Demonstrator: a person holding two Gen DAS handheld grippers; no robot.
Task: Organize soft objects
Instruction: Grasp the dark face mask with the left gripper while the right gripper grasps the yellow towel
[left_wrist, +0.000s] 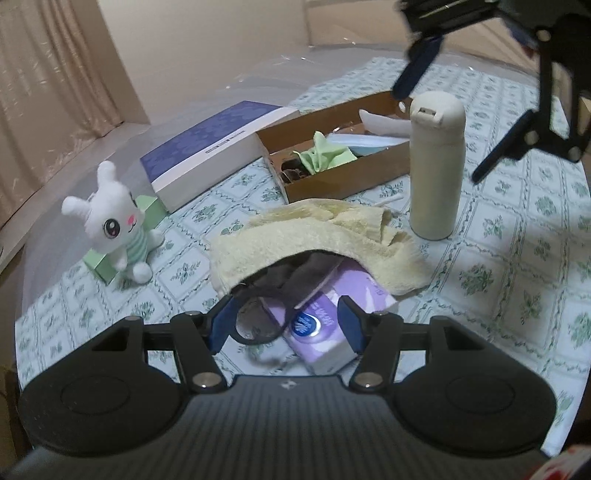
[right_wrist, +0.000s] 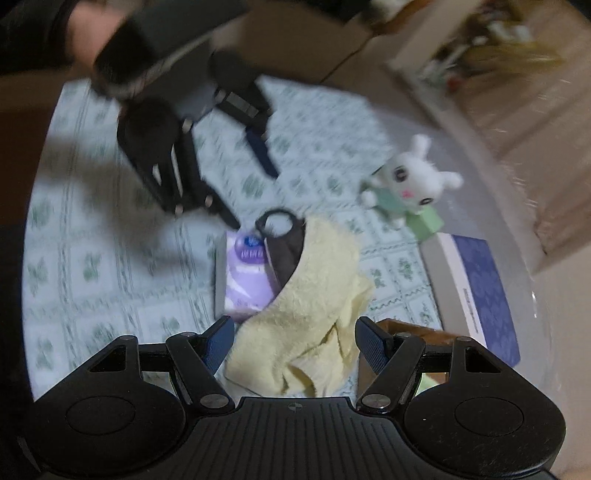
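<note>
**Both grippers close in on the towel**

The yellow towel (left_wrist: 317, 243) lies heaped over a grey mask (left_wrist: 291, 275) and a purple tissue pack (left_wrist: 332, 325), just in front of the cardboard box (left_wrist: 347, 181). Best to pinch deep into the pile, not its loose edge. The left gripper (left_wrist: 286, 325) and right gripper (right_wrist: 293, 341) both tilt steeply downward at the towel, fingers apart, holding nothing.
</note>
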